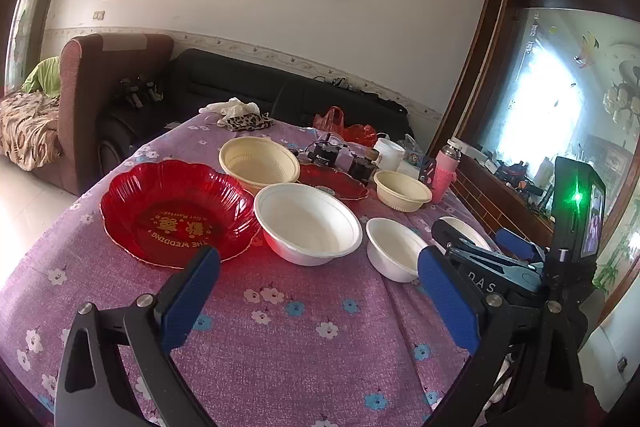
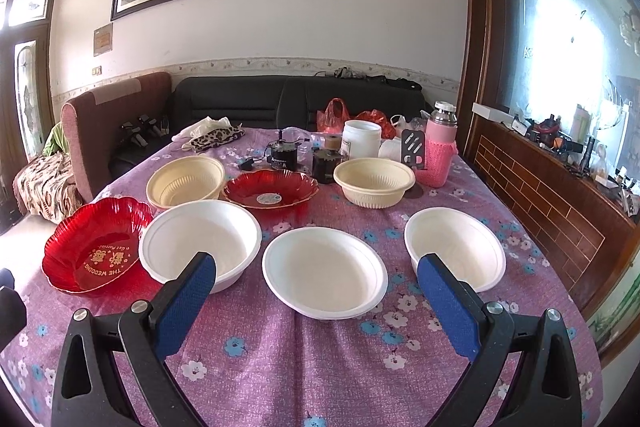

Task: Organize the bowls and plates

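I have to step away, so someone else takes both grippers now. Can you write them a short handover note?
Left gripper open, holding nothing. Right gripper open, holding nothing.
On the table: three white bowls in the front row, two cream bowls behind, two red plates, one front left, one between the cream bowls.
Done: nothing stacked yet.
Left: group the bowls and plates by kind.

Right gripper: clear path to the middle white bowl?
Probably yes. The right gripper is open and empty, the middle white bowl lies straight ahead between its fingers, with only bare tablecloth in between.
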The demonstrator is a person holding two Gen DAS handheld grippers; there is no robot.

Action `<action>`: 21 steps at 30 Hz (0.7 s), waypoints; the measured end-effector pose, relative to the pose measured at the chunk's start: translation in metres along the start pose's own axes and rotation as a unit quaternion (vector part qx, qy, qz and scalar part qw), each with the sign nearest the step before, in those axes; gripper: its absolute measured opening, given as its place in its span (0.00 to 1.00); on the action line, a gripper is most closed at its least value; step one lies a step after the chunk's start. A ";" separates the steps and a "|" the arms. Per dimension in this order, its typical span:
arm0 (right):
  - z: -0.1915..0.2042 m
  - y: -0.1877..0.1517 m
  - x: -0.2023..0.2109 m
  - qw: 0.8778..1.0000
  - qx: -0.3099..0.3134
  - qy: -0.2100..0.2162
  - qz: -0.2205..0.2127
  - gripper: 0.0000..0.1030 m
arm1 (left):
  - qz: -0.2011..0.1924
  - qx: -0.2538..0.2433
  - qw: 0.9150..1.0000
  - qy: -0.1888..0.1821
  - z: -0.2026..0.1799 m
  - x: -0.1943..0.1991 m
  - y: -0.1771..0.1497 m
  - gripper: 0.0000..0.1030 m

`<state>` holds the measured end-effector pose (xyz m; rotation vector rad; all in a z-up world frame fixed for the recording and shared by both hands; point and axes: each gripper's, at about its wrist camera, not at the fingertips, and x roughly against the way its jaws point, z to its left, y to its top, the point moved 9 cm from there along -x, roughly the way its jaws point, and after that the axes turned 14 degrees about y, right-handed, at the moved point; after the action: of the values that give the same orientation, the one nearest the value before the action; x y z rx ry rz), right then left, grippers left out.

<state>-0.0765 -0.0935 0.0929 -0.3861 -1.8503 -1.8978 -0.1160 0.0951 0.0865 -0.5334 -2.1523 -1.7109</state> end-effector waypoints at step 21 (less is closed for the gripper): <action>-0.046 0.076 0.091 0.994 -0.005 -0.001 -0.111 0.99 | -0.044 -0.052 0.996 0.053 0.008 0.051 0.074 0.96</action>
<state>-0.1112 -0.1497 0.2015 -0.1928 -1.9551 -2.0508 -0.1245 0.1220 0.1718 -0.3708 -2.0495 -1.8632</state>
